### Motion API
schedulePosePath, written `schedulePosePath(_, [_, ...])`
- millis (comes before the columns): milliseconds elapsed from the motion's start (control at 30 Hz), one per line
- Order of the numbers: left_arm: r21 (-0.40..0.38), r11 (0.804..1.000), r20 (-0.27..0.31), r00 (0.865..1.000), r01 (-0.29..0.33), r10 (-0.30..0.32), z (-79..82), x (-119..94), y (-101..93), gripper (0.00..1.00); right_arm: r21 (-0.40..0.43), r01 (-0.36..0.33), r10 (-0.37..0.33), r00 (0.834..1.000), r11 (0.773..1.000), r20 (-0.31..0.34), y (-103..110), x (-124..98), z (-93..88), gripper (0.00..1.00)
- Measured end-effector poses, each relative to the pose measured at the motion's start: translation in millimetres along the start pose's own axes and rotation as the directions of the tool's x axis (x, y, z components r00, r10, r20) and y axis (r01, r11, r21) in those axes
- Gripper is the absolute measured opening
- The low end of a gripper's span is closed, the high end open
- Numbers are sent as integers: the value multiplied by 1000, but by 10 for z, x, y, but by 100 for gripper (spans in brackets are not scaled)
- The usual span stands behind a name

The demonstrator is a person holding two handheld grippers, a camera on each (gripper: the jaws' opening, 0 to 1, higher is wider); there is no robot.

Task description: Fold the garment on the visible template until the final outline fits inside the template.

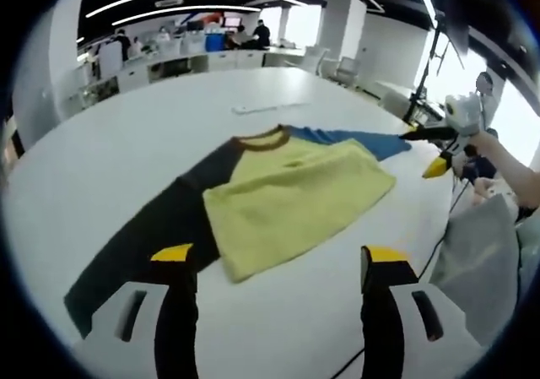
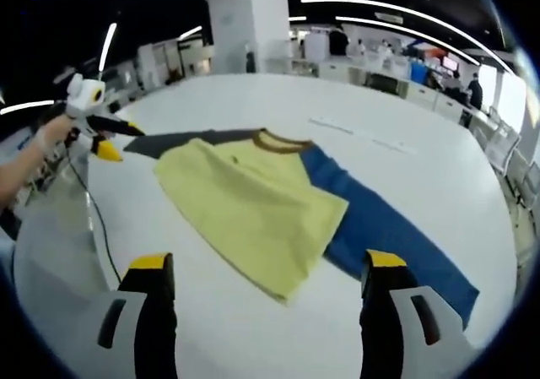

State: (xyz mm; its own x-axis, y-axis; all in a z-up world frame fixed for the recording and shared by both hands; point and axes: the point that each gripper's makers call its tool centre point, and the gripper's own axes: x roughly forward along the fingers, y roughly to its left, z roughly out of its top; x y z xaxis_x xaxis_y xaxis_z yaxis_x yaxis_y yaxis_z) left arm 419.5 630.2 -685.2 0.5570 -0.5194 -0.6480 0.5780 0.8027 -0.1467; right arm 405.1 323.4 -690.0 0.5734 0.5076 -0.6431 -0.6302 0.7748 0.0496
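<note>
Garment (image 1: 287,202) lies flat, no readable writing; both grippers' fingers (image 1: 173,257) spread wide.

My left view is looking across the counter (image 1: 126,143) from the dark-sleeve side, my right view from the blue-sleeve side; both are sitting near, sharing the shirt (image 1: 287,193) (image 2: 253,202).

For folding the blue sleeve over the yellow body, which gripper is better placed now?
The right gripper: its open jaws stand at the end of the blue sleeve, while the left gripper is across the shirt by the dark sleeve.
</note>
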Motion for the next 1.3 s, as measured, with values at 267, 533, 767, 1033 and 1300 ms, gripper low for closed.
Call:
schedulePosePath(267, [-21,1000,-22,1000,4,-4,-49,52,30,67,19,-10,11,1000,1000,-23,-9,58,-77,82])
schedulePosePath(533, [-45,999,-47,999,1,-3,-115,109,51,59,30,-22,23,999,999,-38,-17,87,-117,68])
schedulePosePath(767, [-59,998,-72,997,-7,3,-177,172,91,52,23,-31,32,998,999,-55,-11,129,-170,64])
schedulePosePath(1033, [-90,996,-79,997,-27,20,-243,224,164,47,32,-29,31,997,999,-67,-43,169,-231,61])
schedulePosePath(1300, [-110,993,-88,996,-34,25,-287,271,192,42,42,-37,40,995,998,-88,-52,225,-326,57])
